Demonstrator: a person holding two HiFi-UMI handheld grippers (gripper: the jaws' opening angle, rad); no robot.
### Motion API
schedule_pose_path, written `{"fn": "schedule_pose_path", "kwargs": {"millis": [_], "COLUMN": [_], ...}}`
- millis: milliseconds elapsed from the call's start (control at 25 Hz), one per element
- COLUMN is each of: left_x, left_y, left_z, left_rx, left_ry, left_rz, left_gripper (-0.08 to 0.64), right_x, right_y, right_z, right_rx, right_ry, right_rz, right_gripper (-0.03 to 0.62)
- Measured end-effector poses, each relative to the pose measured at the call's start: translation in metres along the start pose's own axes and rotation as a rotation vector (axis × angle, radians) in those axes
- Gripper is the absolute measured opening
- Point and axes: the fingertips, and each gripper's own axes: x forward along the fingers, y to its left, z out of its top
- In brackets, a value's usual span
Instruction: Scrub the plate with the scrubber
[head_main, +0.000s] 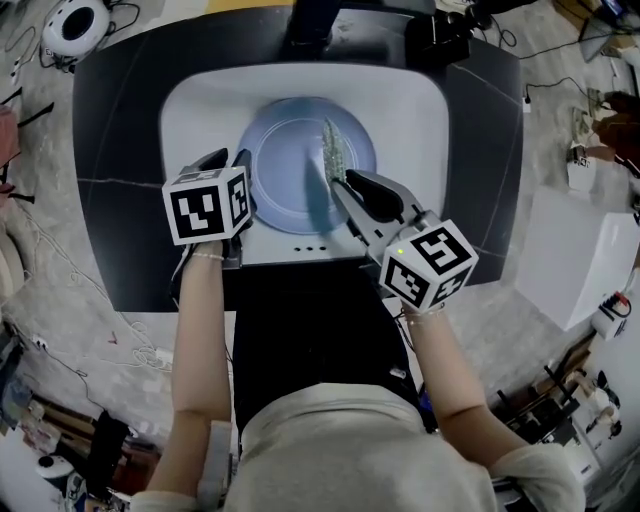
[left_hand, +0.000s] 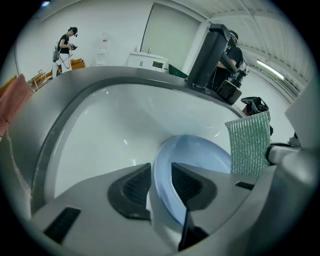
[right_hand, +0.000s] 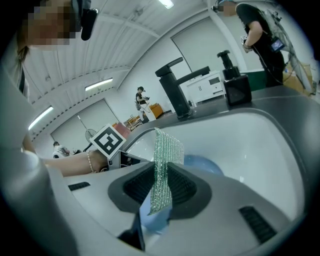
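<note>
A pale blue plate (head_main: 290, 165) lies in the white sink basin (head_main: 200, 110). My left gripper (head_main: 243, 165) is shut on the plate's left rim; the left gripper view shows the rim (left_hand: 161, 185) pinched between the jaws. My right gripper (head_main: 340, 185) is shut on a green mesh scrubber (head_main: 334, 150), which stands on edge over the right half of the plate. In the right gripper view the scrubber (right_hand: 162, 165) rises from between the jaws, with the plate (right_hand: 202, 164) behind it. The left gripper view shows the scrubber (left_hand: 248, 142) at the right.
A black faucet (head_main: 310, 25) stands at the back of the sink, set in a dark countertop (head_main: 120, 200). A black dispenser (head_main: 445, 40) sits at the back right. A white box (head_main: 585, 255) lies on the floor to the right. People stand in the background.
</note>
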Motion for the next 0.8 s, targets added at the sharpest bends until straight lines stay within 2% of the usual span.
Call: {"fn": "schedule_pose_path", "kwargs": {"millis": [280,440,800], "left_x": [0.014,0.018,0.030], "left_y": [-0.002,-0.001,-0.005], "left_z": [-0.011,-0.012,-0.018], "left_rx": [-0.015,-0.019,-0.023], "left_ry": [0.062,0.069,0.102], "left_rz": [-0.028,-0.034,-0.060], "left_gripper": [0.137,0.135,0.132], "right_x": [0.001,0.003,0.009], "right_y": [-0.001,-0.005,-0.015], "right_z": [0.002,0.003,0.007], "right_rx": [-0.005,-0.023,-0.104], "right_ry": [0.002,0.011,0.054], "right_rz": [0.012,0.011,-0.004], "right_gripper": [0.092,0.092,0.092]}}
